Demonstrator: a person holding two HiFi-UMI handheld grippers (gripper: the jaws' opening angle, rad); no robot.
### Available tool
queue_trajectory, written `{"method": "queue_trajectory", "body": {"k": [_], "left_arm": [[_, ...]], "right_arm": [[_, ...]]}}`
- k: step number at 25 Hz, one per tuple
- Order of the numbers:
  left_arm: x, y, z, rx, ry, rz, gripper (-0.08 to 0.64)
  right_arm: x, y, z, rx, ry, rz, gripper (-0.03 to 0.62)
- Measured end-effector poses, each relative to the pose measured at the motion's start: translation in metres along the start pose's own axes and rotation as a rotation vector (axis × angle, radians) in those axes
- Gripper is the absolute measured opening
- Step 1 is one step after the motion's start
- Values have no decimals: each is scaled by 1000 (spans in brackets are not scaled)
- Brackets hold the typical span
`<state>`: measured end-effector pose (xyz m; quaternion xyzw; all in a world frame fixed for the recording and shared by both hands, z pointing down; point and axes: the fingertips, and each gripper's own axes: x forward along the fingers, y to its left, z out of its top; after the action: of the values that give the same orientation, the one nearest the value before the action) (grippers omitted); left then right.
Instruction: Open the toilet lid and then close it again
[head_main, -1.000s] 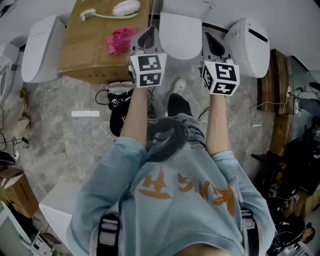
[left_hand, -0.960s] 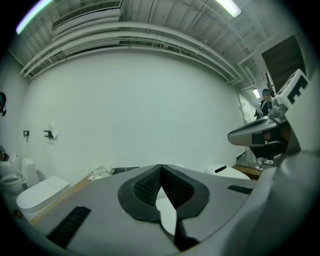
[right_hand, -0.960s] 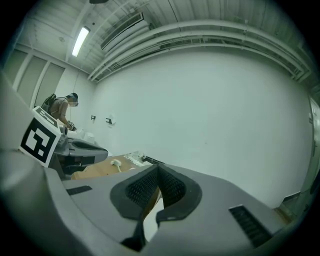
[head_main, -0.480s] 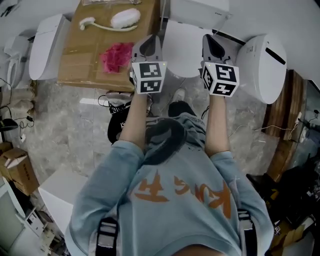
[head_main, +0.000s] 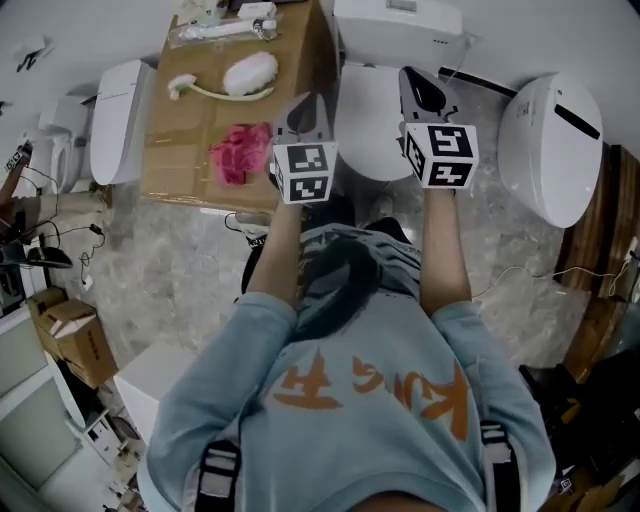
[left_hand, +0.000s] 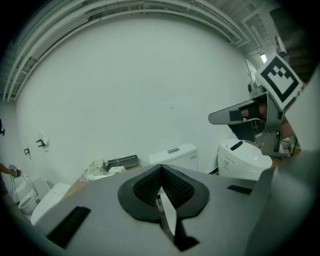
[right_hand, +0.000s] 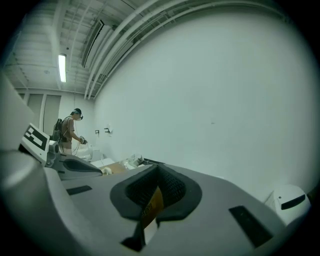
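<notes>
At upper centre of the head view, toilet lid (head_main: 370, 125) is seen lowered, flanked in the frame by left gripper (head_main: 306, 112) and right gripper (head_main: 418, 88), jaws pressed together, nothing held; cardboard box (head_main: 190, 120) bearing pink cloth (head_main: 240, 155) is placed upper left

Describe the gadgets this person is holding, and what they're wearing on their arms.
The left gripper and right gripper are grey wedge-shaped shells with black ribbed pads. Each carries a white cube printed with black square markers. The light blue sleeves leave the forearms bare.
</notes>
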<state>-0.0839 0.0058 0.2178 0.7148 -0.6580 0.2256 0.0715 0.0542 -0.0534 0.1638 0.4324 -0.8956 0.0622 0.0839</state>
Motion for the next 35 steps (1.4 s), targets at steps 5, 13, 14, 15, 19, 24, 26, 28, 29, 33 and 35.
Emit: {"method": "queue_trajectory", "body": {"k": [5, 13, 14, 15, 19, 24, 26, 28, 29, 33, 35], "left_arm": [[24, -17, -29, 16, 91, -67, 25], [51, -31, -111, -3, 283, -110, 25], [54, -32, -120, -9, 303, -118, 26], [57, -33, -131, -22, 326, -131, 25], [67, -46, -181, -67, 421, -169, 25], [89, -69, -240, -31, 516, -222, 26], [90, -81, -263, -5, 552, -252, 26], [98, -88, -285, 51, 568, -283, 26], [104, -91, -297, 90, 575, -300, 26], [111, -102, -361, 167, 644, -356, 26], [127, -103, -381, 188, 638, -368, 26]], "right_arm": [[23, 0, -35, 30, 60, 52, 12], [59, 6, -118, 84, 167, 108, 12], [61, 10, -129, 87, 187, 117, 12], [63, 14, -141, 89, 207, 126, 12], [66, 31, -184, 57, 287, 188, 12], [72, 38, -238, 40, 357, 228, 12], [69, 40, -264, 38, 392, 232, 12], [70, 40, -289, 22, 417, 236, 13], [72, 40, -302, 14, 431, 239, 12], [61, 48, -367, 4, 527, 268, 14], [63, 50, -396, -14, 560, 280, 14]]}}
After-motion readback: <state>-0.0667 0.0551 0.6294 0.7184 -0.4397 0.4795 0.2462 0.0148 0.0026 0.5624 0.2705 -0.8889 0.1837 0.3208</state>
